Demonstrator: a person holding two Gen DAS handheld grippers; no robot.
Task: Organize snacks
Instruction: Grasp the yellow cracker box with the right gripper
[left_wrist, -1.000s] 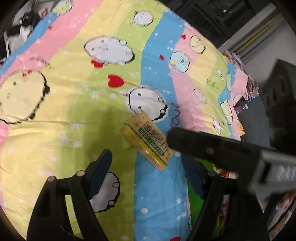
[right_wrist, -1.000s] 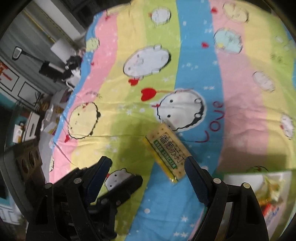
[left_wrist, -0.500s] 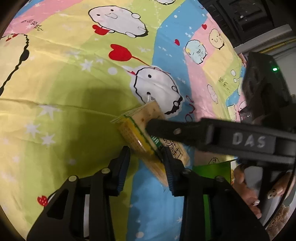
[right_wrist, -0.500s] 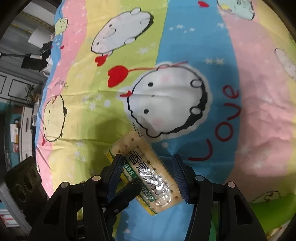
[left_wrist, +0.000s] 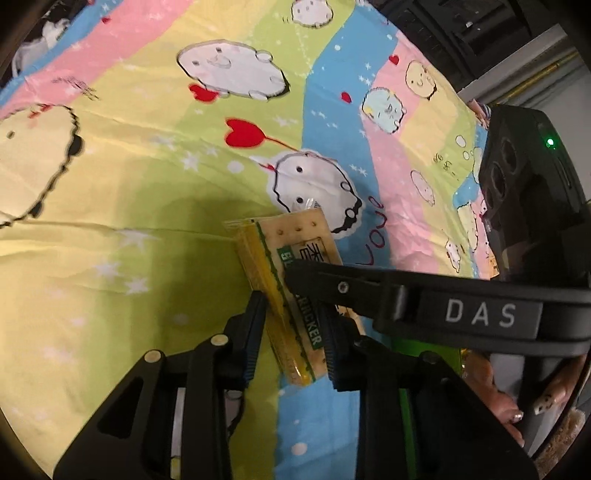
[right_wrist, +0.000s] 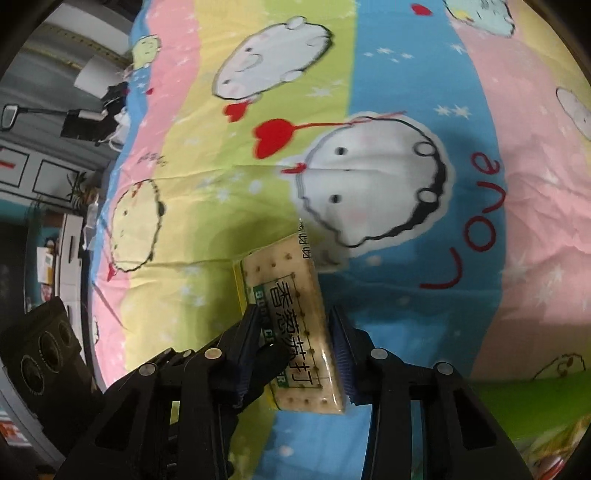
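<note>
A yellow-and-green soda cracker pack (left_wrist: 286, 266) is held above the cartoon bedsheet (left_wrist: 147, 184). My left gripper (left_wrist: 293, 332) is shut on its near end, one finger on each long side. My right gripper (right_wrist: 295, 343) is shut on the same cracker pack (right_wrist: 291, 295), and its black finger (left_wrist: 406, 299) crosses the pack from the right in the left wrist view. The left gripper's finger (right_wrist: 266, 358) shows beside the pack in the right wrist view.
A green container edge (left_wrist: 424, 350) with more snack packs lies at lower right, seen too in the right wrist view (right_wrist: 535, 406). The person's hand (left_wrist: 517, 398) is at the right. Dark furniture (right_wrist: 55, 110) stands beyond the sheet's left edge.
Both grippers closed in from open onto the cracker pack and lifted it off the sheet; it now sits tilted between the fingers.
</note>
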